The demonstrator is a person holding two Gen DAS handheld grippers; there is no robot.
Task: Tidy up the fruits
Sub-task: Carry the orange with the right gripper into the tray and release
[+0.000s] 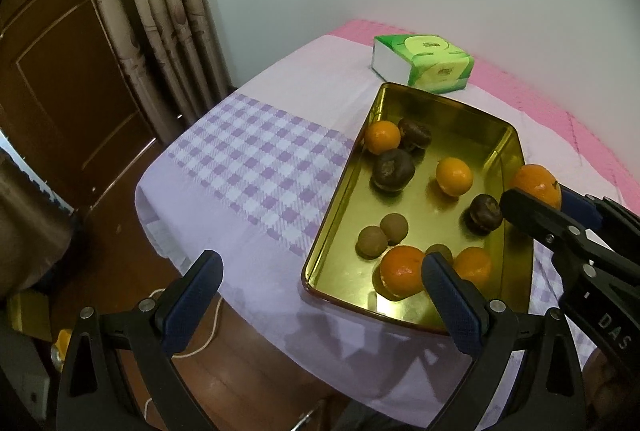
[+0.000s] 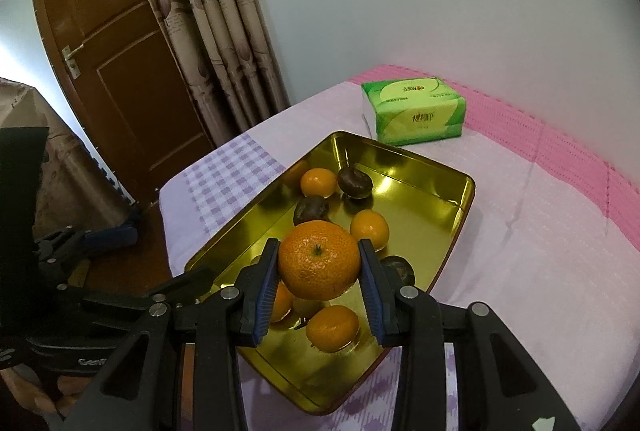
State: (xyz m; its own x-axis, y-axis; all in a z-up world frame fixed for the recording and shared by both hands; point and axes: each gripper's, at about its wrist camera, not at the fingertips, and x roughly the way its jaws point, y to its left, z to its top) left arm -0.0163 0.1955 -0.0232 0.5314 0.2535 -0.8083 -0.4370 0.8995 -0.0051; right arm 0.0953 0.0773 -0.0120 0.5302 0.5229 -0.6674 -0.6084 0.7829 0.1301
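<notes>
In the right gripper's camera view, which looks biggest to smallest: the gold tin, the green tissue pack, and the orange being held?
1. Gold tin.
2. Green tissue pack.
3. Held orange, though it looks nearly as big, only because it sits close to the camera.

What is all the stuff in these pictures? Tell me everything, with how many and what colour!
shiny gold metal tray: one, gold, on the table, holding the fruit
loose oranges: four, orange, lying in the tray
held orange: one, orange, above the tray, pinched between the right gripper's pads
dark brown round fruits: three, dark brown, in the tray
small tan round fruits: at least three, tan-brown, near the tray's front; one is half hidden
green tissue pack: one, green and white, behind the tray
checked tablecloth: one, purple and white, with a pink edge
brown wooden door: one, brown, behind patterned curtains
left gripper: one, black and blue, open, empty
right gripper: one, black and blue
</notes>
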